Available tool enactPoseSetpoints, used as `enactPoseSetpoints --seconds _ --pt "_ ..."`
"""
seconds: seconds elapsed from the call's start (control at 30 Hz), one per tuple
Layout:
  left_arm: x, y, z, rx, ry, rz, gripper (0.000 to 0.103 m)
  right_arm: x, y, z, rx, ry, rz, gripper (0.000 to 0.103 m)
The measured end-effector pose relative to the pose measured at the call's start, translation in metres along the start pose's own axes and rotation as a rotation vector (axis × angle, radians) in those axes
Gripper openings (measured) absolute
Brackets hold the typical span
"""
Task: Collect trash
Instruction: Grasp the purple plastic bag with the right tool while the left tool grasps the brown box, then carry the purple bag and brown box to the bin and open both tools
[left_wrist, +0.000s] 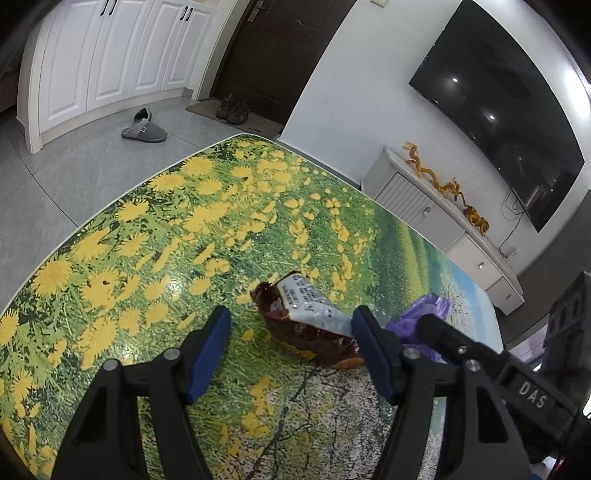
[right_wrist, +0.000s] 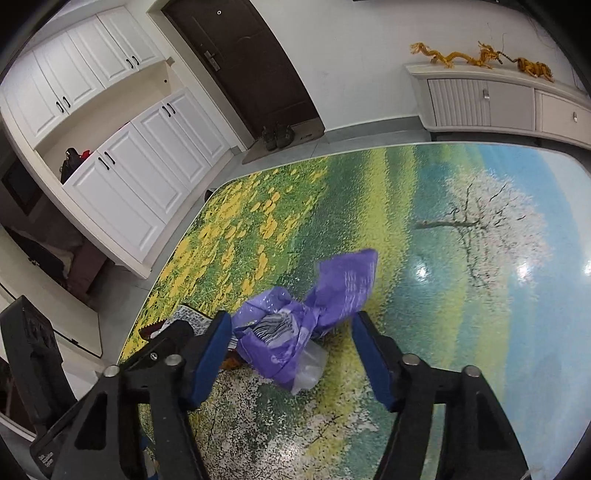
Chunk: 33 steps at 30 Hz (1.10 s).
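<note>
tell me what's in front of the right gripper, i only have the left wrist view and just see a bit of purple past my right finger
Observer: A crumpled purple wrapper lies between the open fingers of the right gripper, not gripped.
Operator: anything under it
Observer: Yes, a clear plastic piece sticks out from beneath it.
Operator: is my left gripper in that view
Observer: Yes, the left gripper appears at the right view's left edge, beside the brown wrapper.

Glossy flower-meadow printed table (left_wrist: 129, 240), a brown snack wrapper (left_wrist: 306, 325) and crumpled purple wrapper (right_wrist: 295, 325) side by side on it
</note>
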<state>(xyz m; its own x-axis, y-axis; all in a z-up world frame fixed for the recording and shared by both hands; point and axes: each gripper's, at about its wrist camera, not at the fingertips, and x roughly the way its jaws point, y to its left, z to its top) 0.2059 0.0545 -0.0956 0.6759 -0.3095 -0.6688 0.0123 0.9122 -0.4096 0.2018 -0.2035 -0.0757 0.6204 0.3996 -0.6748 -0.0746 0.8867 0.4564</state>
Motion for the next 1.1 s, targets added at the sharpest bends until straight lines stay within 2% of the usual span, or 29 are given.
enactPoseSetpoints --seconds 0.03,0.13,0.17,0.23,0.4,0.7,0.9,1.1 --pt "0.001 0.000 0.000 -0.002 0.004 -0.003 0.059 0.001 0.000 0.000 0.004 0.004 0.004 0.052" --pt "0.002 0.000 0.000 -0.002 0.004 -0.018 0.050 -0.002 -0.002 -0.002 0.014 -0.003 0.014 0.046" --pt "0.002 -0.002 -0.001 0.002 0.005 -0.024 0.044 -0.004 -0.002 -0.002 0.016 -0.008 0.014 0.045" --pt "0.002 -0.004 -0.001 0.005 0.003 -0.022 0.041 -0.010 -0.002 -0.003 0.011 -0.020 0.011 0.040" --pt "-0.003 -0.001 -0.008 -0.040 0.007 -0.055 0.030 -0.023 -0.005 -0.008 0.024 -0.032 0.006 0.038" --pt "-0.036 -0.010 -0.030 -0.075 -0.002 -0.073 0.026 -0.062 -0.017 -0.033 0.067 -0.050 0.012 0.036" --pt "-0.069 -0.027 -0.044 -0.082 -0.026 -0.100 0.025 -0.106 -0.019 -0.048 0.093 -0.100 0.017 0.036" --pt "-0.107 -0.059 -0.050 -0.045 -0.072 -0.120 0.025 -0.163 -0.020 -0.059 0.105 -0.186 0.002 0.036"
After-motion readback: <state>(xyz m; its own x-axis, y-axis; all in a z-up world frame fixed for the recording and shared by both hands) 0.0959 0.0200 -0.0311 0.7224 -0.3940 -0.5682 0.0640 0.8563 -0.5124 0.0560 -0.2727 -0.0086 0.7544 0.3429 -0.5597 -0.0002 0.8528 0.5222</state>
